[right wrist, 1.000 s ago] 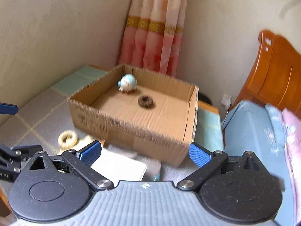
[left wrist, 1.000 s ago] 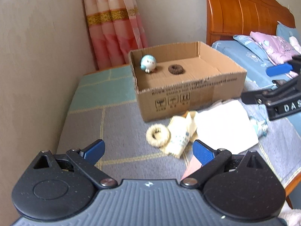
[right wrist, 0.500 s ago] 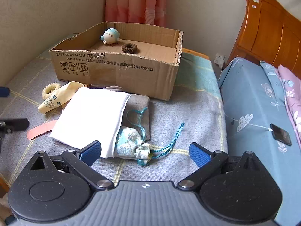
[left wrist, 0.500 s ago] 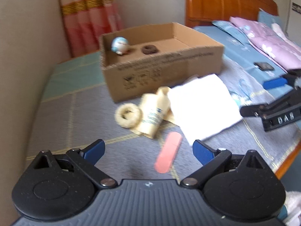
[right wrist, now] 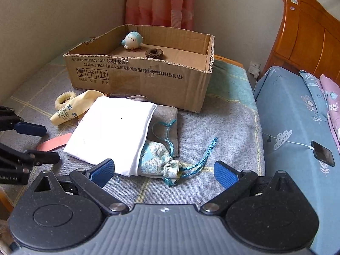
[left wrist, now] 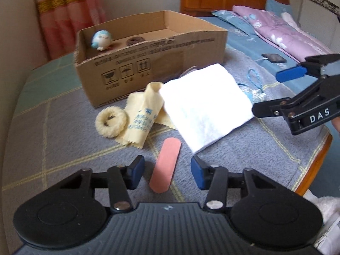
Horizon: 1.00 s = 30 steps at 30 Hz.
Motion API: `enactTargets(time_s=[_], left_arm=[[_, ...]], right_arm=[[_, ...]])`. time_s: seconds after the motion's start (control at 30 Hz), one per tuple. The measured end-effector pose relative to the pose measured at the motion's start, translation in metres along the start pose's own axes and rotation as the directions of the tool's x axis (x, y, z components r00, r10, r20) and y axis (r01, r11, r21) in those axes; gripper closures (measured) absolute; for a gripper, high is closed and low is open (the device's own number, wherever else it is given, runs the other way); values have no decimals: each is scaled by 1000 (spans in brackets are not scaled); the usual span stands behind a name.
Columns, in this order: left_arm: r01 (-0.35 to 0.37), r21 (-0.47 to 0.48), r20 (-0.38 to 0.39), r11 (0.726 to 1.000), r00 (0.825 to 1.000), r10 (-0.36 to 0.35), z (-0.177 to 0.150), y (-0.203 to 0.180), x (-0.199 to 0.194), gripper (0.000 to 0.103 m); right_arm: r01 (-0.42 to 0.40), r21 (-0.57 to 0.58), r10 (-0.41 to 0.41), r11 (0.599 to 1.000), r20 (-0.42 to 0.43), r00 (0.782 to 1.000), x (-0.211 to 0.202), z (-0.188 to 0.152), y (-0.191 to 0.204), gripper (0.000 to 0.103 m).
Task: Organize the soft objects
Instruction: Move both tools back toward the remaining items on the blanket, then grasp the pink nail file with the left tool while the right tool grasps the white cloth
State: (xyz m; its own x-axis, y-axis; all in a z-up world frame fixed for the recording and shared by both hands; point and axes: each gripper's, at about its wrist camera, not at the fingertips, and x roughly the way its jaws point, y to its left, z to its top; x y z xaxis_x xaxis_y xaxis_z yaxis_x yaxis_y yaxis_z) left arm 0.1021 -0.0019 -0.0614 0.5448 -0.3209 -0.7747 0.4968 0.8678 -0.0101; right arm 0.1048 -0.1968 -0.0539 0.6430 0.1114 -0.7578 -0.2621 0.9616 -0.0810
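Two grippers over the blanket. Left gripper [left wrist: 167, 171] jaws just been closing, now narrow, straddling pink strip [left wrist: 165, 167], pads not pressing yet. Looks thin, light, floppy; best pinched mid-length across its width. Right gripper [right wrist: 164, 172] spread wide, empty, above brocade pouch [right wrist: 158, 162] with cord. Cardboard box [left wrist: 161, 72] behind.

Grey pouch [right wrist: 167, 116] and patterned drawstring bag [right wrist: 155, 159] half under white cloth [right wrist: 110, 131]

Plain beige walls [right wrist: 53, 21] meet at a corner hung with a pink curtain [right wrist: 159, 2], beside a wooden headboard [right wrist: 308, 34] and a bed [right wrist: 293, 114] in daylight.
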Motion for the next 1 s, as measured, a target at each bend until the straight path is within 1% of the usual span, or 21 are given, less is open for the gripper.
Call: enactTargets(time_s=[0.07,0.13,0.17,0.27,0.47,0.6,0.73,0.77,0.83,0.87,0.9,0.97,1.0], left_arm=[[19,14,-3,1000,1000,-19,3,0,2,62],[26,18,-9,999,1000,-26,5,1,3,72],[28,22,-13,999,1000,-28,6,1,2,79],[23,14,-15,1000,1000,-23,6,3,3,84],[-28,-39,-21,999,999,28,1,12,0,85],[-82,-97,-26,992,997,79,-4,26,-5,84],[-111,-141,-25,984,994,108,-7,36,-8,84],[-117,-151,-24,982,993,114,-7,38,-8,81],[-122,-156,-26,980,993,119,-8,38,-9,70],[-126,-156,-25,980,992,124,-8,38,-9,55],[-132,-152,-18,980,991,130,-8,37,-10,42],[-141,-149,-1,979,990,142,-9,35,-14,35],[-139,-154,6,978,990,142,-9,34,-16,35]], right_arm=[[-3,0,3,1000,2,1000,0,0,0,2],[-6,-1,6,1000,3,1000,0,1,0,2],[-8,-4,8,1000,4,1000,0,1,0,2],[-9,-15,10,1000,9,1000,-1,0,1,2],[-53,-52,54,997,11,999,-2,2,9,2],[-92,-82,92,992,6,996,2,5,19,2],[-127,-101,128,987,-2,992,8,11,30,2],[-138,-105,138,985,-4,990,10,13,32,2],[-153,-110,152,982,-12,988,14,17,36,2],[-159,-115,158,981,-16,987,16,19,39,2],[-163,-118,161,980,-22,987,19,21,40,2],[-169,-117,166,979,-37,985,25,26,44,2],[-176,-116,172,978,-43,984,27,28,46,2]])
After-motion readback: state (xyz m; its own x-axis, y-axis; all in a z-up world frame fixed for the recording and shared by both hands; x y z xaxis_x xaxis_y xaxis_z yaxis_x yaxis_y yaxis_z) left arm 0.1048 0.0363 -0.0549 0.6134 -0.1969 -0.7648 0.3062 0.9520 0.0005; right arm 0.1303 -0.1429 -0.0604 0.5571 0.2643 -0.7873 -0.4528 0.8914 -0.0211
